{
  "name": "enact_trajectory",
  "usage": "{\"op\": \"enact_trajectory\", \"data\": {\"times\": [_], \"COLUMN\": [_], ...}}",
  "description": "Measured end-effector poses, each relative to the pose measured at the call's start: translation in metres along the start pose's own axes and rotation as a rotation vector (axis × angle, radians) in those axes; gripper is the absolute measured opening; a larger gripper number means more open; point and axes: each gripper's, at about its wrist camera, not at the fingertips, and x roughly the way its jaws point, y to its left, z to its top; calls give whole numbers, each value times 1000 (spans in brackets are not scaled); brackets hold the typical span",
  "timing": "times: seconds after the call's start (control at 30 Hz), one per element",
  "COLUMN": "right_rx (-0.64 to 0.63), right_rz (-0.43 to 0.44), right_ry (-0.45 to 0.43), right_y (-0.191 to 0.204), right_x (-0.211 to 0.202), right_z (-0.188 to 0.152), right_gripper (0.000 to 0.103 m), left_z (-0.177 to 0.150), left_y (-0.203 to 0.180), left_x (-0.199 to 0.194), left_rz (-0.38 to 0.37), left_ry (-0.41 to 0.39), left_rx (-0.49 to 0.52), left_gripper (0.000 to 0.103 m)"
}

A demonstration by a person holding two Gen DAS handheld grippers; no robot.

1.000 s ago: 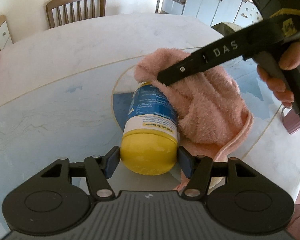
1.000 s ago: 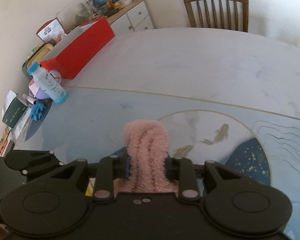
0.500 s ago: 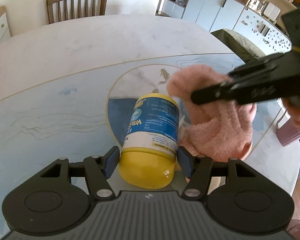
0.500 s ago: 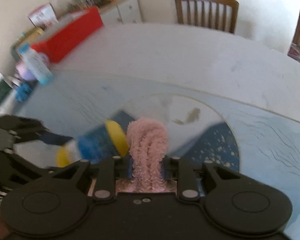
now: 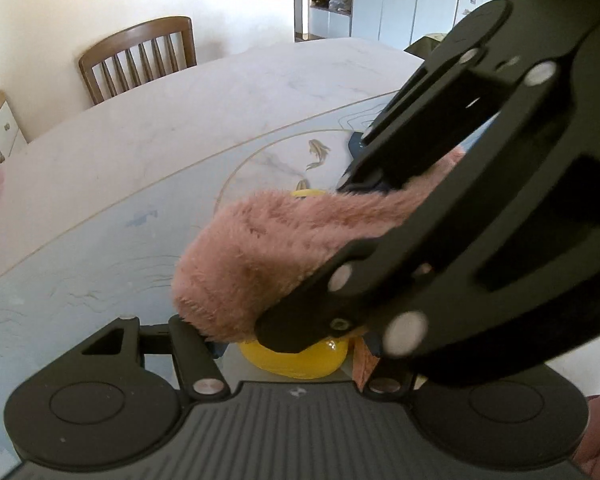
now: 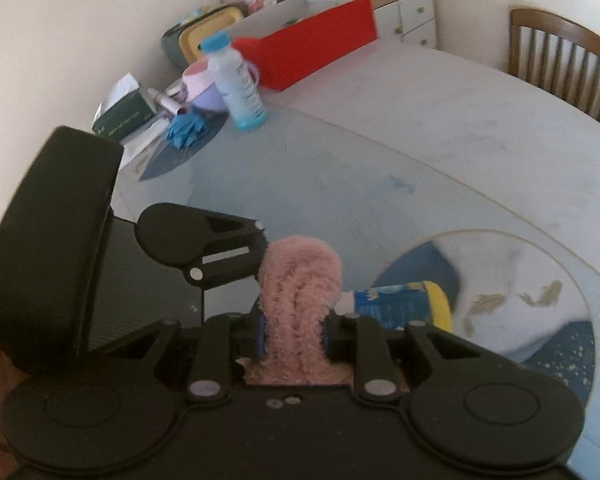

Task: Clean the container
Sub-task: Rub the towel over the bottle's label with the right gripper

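1. The table (image 5: 140,152) is wide and smooth, with a glossy patterned mat under the work, so anything round laid on it could roll or slide if let go.
2. The cloth (image 5: 260,256) is a soft, fluffy pink towel, light and limp; it drapes wherever it is pressed and looks best held by a bunched fold, as it is now. It lies over the top of the container, near the middle of the table's near side.
3. The container (image 6: 400,304) is a plastic jar with a blue label and yellow ends, lying on its side. It looks rigid, fairly light and slick, so I judge the end cap the safest place to hold it.
4. The right tongs (image 6: 294,332) are pinched tight on the bunched cloth, reaching across from the right.
5. The left tongs (image 5: 284,344) are set about jar-width apart and appear clamped on the jar's near yellow end, though cloth hides the pads.
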Motion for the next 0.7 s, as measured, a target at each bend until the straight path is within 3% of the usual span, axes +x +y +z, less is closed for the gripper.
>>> {"op": "enact_trajectory", "data": {"times": [0.47, 0.7], "right_rx": [137, 178], "right_rz": [-130, -143], "right_ry": [-20, -32], "right_y": [-51, -67], "right_x": [4, -5], "right_z": [4, -7], "right_gripper": [22, 22], "left_z": [-5, -5], "left_y": [-8, 8], "left_x": [-3, -6], "left_rz": [2, -77], "left_ry": [-10, 0], "left_rx": [28, -82], "left_gripper": [61, 61]}}
